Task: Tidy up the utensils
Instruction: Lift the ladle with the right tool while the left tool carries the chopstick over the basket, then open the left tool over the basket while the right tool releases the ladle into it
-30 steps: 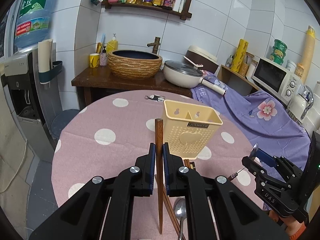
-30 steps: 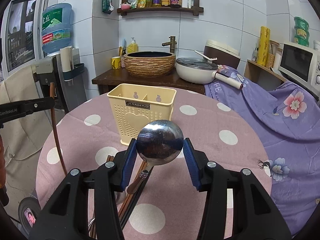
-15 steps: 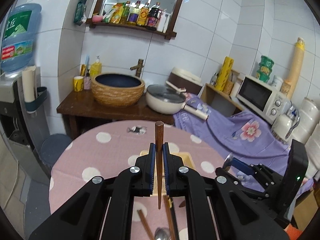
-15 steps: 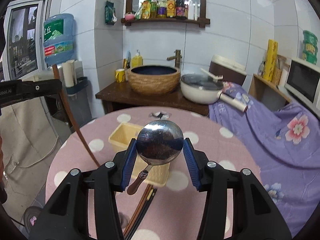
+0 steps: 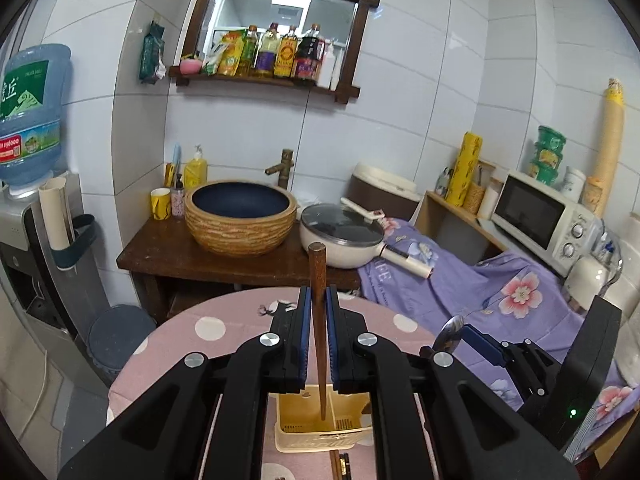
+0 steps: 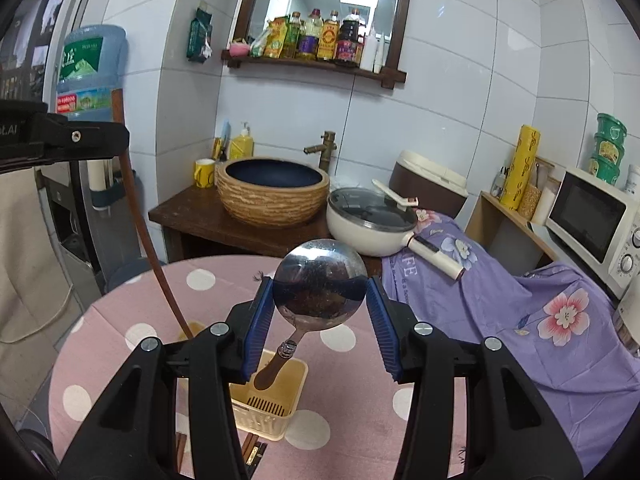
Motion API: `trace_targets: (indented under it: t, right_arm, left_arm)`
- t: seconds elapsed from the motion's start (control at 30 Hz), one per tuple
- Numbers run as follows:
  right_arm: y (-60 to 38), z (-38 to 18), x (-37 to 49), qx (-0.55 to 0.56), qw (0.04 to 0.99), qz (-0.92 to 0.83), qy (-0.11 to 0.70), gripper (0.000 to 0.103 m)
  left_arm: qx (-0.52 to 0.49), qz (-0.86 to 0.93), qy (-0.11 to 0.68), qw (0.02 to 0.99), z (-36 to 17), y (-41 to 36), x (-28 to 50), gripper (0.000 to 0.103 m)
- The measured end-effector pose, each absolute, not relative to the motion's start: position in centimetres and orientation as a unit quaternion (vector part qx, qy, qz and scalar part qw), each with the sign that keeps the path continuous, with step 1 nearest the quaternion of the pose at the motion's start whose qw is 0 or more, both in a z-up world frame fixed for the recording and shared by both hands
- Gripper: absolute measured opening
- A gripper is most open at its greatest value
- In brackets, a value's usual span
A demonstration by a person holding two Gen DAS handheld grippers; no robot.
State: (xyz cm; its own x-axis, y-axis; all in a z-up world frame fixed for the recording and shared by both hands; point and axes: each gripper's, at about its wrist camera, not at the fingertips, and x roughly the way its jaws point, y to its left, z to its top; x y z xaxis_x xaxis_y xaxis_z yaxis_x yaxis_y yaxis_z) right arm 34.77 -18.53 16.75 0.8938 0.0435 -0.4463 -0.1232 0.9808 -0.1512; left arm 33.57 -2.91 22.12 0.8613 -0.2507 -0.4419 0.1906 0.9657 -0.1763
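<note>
2 grips: left jaws clamp chopstick [image 5: 317,300], right jaws pinch spoon [image 6: 320,284], holder [image 6: 266,408] beneath.

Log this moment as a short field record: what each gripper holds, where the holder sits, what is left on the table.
left gripper: shut on wooden chopstick, upright, tip over utensil holder
right gripper: shut on metal spoon at its bowl, handle pointing down toward the holder
utensil holder: cream plastic, on the polka-dot table
left on table: loose chopsticks beside the holder
</note>
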Motion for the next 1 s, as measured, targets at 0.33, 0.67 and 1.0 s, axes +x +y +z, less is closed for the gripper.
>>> trace_targets:
  t: [0.33,0.67,1.0]
  right_arm:
    - [-17.8,9.1,35.9,-0.093,0.954,0.053,0.280,0.048]
    - [-17.7,6.2,36.3,-0.095,0.948,0.053,0.300,0.048]
    - [-17.9,6.0,36.0,-0.102,0.954,0.039,0.279,0.070]
  left_arm:
    - [-0.040,-0.090,0.303,0.948,12.9,-4.0,35.9,0.008]
    - [-0.036,-0.084,0.332,0.939,9.5,-4.1,36.4,0.007]
    - [-0.034,-0.083,0.330,0.940,9.5,-3.9,36.1,0.022]
